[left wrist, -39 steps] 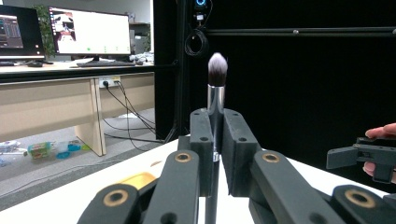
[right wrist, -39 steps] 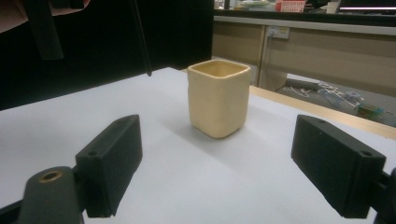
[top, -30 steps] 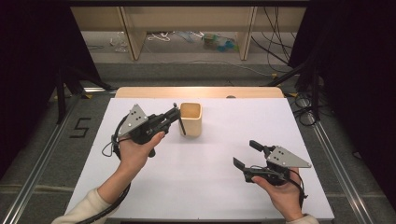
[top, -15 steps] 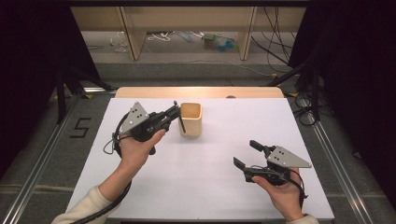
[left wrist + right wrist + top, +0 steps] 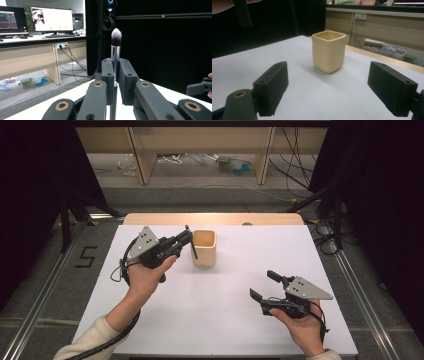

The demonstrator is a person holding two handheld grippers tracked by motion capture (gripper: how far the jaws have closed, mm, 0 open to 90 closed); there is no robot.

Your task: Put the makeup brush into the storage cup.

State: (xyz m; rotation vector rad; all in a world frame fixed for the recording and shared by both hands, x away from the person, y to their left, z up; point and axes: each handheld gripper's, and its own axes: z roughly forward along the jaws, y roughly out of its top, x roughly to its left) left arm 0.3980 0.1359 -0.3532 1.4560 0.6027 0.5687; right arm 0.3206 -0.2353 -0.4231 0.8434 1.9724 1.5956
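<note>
Nothing has moved since before: left gripper (image 5: 186, 239) fingers clamp the upright brush (image 5: 115, 50) just beside the cup (image 5: 204, 248), while right gripper (image 5: 266, 285) fingers gape, well apart.

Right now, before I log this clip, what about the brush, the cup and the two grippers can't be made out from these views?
- Brush: in the left gripper view its lower handle is cut off by the bottom edge; in the high view it is too thin to read.
- Cup: inside bottom hidden by its own walls in the right gripper view and the high view.
- Left gripper: pad contact on the brush too small in the high view.
- Right gripper: jaws open; underside hidden by the hand.
</note>
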